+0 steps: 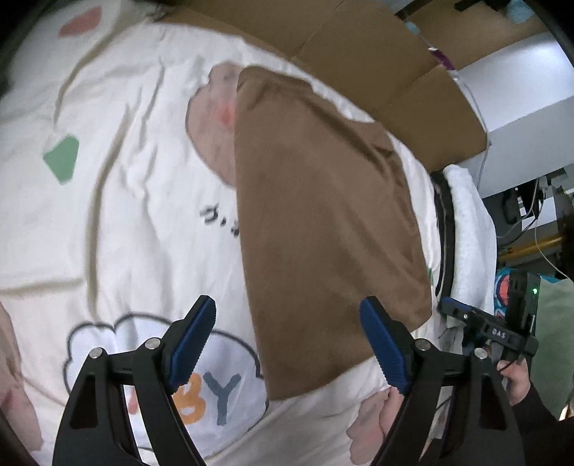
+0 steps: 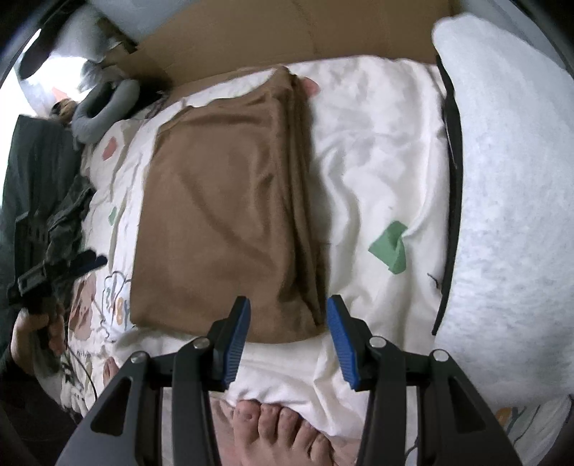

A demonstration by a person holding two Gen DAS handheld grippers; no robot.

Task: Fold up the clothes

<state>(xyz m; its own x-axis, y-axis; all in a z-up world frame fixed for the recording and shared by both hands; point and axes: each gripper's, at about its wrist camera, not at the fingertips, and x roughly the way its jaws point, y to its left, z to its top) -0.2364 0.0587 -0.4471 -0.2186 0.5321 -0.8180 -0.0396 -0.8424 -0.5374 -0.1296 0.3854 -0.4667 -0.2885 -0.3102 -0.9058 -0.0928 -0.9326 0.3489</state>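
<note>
- The brown garment [image 2: 222, 215] is seen lying flat on the bed, in the centre of the right wrist view, already brought into a long rectangle; stacked layers can be made out along its right edge, so at least one fold is judged to be done.
- In the left wrist view the same brown garment [image 1: 323, 233] is shown running from the upper centre down to the lower centre of the frame, its near corner resting on the bedding.
- What is left is judged to be a further fold across the length, since the rectangle is still long; whether sleeves are tucked inside cannot be told.
- The right gripper [image 2: 288, 340] is held at the bottom centre of its view, just over the near right corner of the garment, its jaws partly parted and nothing pinched between the pads.
- The left gripper [image 1: 287, 344] is seen at the bottom of its view, jaws spread wide and empty, over the printed duvet [image 1: 118, 215] and the garment's near edge.
- The printed duvet [image 2: 376, 172], white with green and pink patches and a cloud motif, is spread under the garment.
- A white fleece blanket [image 2: 509, 215] is bunched at the right of the frame, and cardboard [image 2: 287, 32] is set along the top.
- A bare foot [image 2: 280, 433] is seen at the bottom centre.
</note>
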